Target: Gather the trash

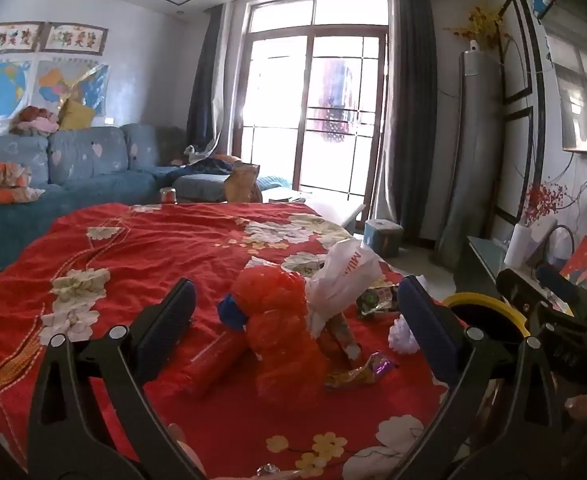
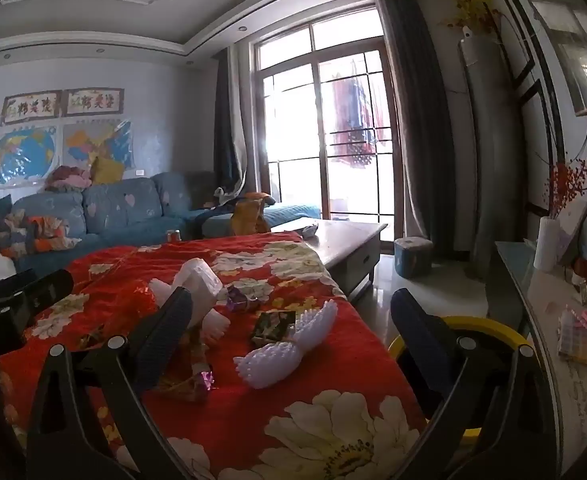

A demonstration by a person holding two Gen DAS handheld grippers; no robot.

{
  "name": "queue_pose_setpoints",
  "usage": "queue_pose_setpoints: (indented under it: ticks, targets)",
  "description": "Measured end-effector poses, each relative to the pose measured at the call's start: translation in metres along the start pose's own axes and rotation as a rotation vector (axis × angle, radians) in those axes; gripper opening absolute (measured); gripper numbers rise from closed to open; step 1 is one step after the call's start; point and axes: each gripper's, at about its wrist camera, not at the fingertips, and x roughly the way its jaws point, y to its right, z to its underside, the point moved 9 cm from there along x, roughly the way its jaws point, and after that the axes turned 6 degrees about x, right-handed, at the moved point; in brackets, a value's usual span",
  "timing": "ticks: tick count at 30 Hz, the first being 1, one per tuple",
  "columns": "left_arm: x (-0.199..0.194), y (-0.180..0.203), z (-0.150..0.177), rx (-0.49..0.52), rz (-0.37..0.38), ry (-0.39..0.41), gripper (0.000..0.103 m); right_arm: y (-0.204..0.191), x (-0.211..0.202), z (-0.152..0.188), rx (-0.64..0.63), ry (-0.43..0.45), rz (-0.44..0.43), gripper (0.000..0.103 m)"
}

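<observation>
Trash lies on a red floral cloth (image 1: pixel 141 256) over a table. In the left wrist view an orange plastic bag (image 1: pixel 281 320), a white plastic bag (image 1: pixel 341 276), a red tube (image 1: pixel 217 364), a blue scrap (image 1: pixel 231 314) and foil wrappers (image 1: pixel 363 372) sit between the wide-open fingers of my left gripper (image 1: pixel 293 320), which is empty. In the right wrist view white foam netting (image 2: pixel 289 350), a dark wrapper (image 2: pixel 271 325), a purple wrapper (image 2: pixel 242 301) and the white bag (image 2: pixel 199 286) lie ahead of my open, empty right gripper (image 2: pixel 291 322). A yellow-rimmed bin (image 2: pixel 469 326) stands right of the table.
A blue sofa (image 1: pixel 89 168) runs along the left wall. A coffee table (image 2: pixel 345 240) and a small blue stool (image 2: pixel 412 256) stand beyond the red table. A glass side cabinet (image 2: pixel 549 320) with a vase is at the right. The right gripper shows at the far right of the left wrist view (image 1: pixel 553 304).
</observation>
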Motion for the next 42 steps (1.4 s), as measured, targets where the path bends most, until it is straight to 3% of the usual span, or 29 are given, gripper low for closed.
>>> queue_pose_setpoints:
  ticks: [42]
  targets:
    - [0.0015,0.007,0.0022,0.019,0.003,-0.004,0.093,-0.0034,-0.0013,-0.0008,0.003,0.008,-0.008,0.097]
